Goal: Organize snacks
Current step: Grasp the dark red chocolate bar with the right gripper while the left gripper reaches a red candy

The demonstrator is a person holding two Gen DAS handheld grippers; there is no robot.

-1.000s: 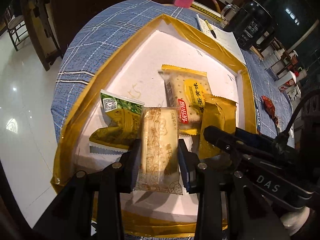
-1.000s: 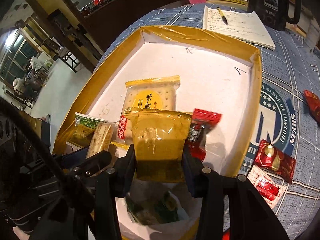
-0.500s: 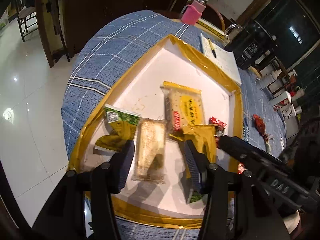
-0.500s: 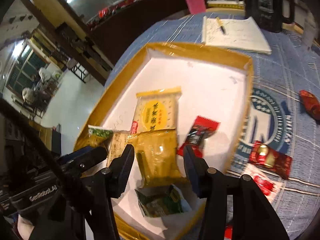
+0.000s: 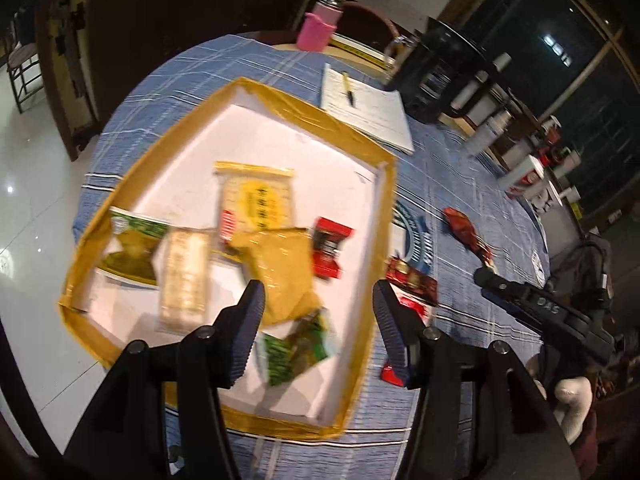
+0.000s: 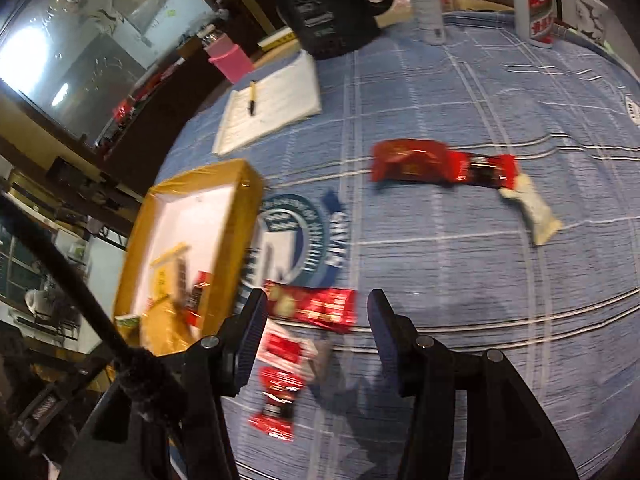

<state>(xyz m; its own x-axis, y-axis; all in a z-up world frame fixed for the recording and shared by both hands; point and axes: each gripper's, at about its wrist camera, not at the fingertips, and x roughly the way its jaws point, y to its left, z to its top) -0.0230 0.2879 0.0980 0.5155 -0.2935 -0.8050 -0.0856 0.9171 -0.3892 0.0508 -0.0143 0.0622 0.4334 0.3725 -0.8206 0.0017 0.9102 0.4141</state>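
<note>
Lifted clear of the tray (image 5: 384,216) since a second ago, both sets of jaws now empty, with the beige packet (image 5: 185,276) and mustard pouch (image 5: 280,268) released onto the white floor of the tray.

Left wrist view: left gripper (image 5: 318,320) with jaws spread wide, gripping nothing, hovering over the near right part of the tray. Inside, also a yellow cracker packet (image 5: 256,200), two green packets (image 5: 134,248) (image 5: 298,350) and a small red packet (image 5: 328,252). Right gripper body at far right, above the blue checked surface (image 5: 460,184).

Right wrist view: right gripper (image 6: 316,332) with jaws wide apart and empty, above the surface just right of the tray (image 6: 236,248). Red snack (image 6: 316,304) between the jaws below, two more red packets (image 6: 284,350) (image 6: 276,408) near the left jaw, a long red snack (image 6: 440,166) and a pale wrapper (image 6: 534,210) farther off.
</note>
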